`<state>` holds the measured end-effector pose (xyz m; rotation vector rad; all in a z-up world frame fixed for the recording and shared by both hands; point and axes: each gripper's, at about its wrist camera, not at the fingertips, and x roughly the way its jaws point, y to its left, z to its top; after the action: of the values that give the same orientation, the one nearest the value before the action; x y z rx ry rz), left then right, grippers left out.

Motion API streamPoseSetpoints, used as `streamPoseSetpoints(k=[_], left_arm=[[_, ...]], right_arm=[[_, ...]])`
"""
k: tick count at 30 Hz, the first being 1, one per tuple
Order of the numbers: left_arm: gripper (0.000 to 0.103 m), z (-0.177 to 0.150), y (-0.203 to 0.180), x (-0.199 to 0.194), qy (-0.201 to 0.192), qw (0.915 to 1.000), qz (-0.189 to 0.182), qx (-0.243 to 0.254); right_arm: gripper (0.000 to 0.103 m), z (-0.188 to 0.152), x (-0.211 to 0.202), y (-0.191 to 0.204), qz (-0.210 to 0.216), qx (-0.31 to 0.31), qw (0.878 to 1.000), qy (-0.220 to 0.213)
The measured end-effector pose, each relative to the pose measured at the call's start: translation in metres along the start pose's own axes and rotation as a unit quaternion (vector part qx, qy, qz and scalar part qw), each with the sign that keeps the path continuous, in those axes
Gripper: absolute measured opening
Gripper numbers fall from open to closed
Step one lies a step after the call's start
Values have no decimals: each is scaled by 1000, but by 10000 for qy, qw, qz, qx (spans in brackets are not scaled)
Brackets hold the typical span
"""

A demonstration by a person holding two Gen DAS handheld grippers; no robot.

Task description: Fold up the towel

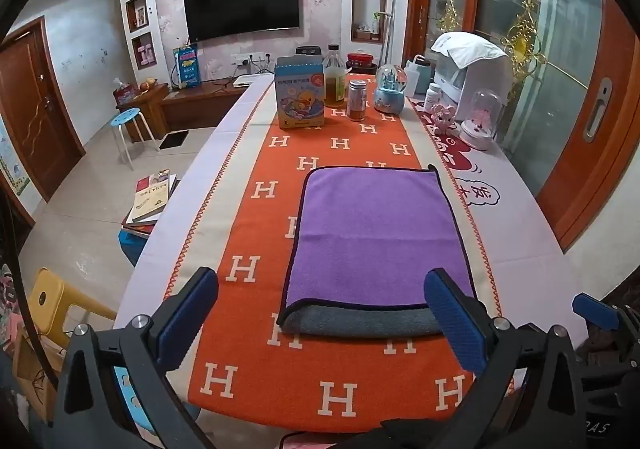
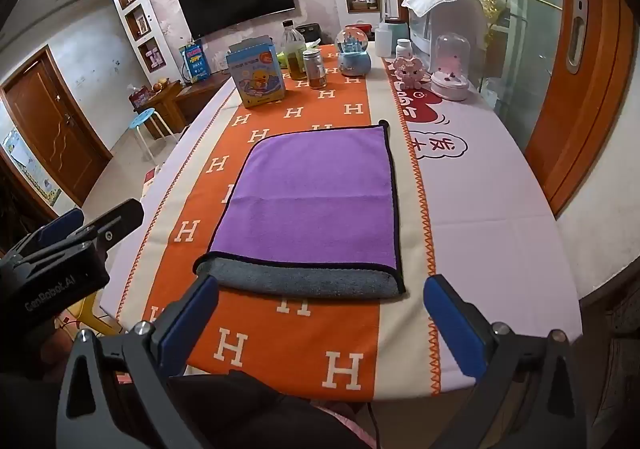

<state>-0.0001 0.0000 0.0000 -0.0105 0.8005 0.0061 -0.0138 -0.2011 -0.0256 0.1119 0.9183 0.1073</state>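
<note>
Your left gripper point(image 1: 322, 303) hung with its jaws spread wide and nothing between them, above the near end of the table point(image 1: 532, 225), and your right gripper point(image 2: 322, 303) was just as wide apart and just as empty. The towel point(image 1: 376, 233) lay flat on the orange runner point(image 1: 256, 233) in the middle of the table, folded so that the purple side faced up and a grey band of the lower layer stuck out along the near edge. A faint crease ran across the purple face about halfway up. In the left view the right blue pad point(image 1: 456, 321) overlapped the towel's near right corner, though whether it touched the cloth you could not tell from that angle. In the right view the towel point(image 2: 316, 205) sat ahead of and between your fingers, with its grey edge just beyond the left pad point(image 2: 192, 313). Your left gripper also showed at the left edge of that view, beside the table. At the far end stood a box point(image 1: 300, 95), a bottle point(image 1: 335, 77), a jar point(image 1: 357, 100) and a snow globe point(image 1: 390, 89), well apart from the towel.
</note>
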Motion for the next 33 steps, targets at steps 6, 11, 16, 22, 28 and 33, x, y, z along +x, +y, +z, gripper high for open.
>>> streamPoseSetpoints(k=[6,11,16,22,28,33], left_arm=[[102,0,0,0,12,10000,-27,-17],[102,0,0,0,12,10000,-30,-21],[102,0,0,0,8,10000,-29,-26],[102,0,0,0,6,10000,-23,-22],[102,0,0,0,2,10000,-22,-20],[102,0,0,0,-4,10000,-22,-18]], right_arm=[[102,0,1,1,-25,-6,10000,37],[102,0,2,1,-24,-8,10000,37],[102,0,3,2,-29,-7,10000,45],[102,-1,3,1,-63,-17,10000,25],[102,-1,4,1,-67,-19,10000,36],[102,0,4,1,-69,-19,10000,43]])
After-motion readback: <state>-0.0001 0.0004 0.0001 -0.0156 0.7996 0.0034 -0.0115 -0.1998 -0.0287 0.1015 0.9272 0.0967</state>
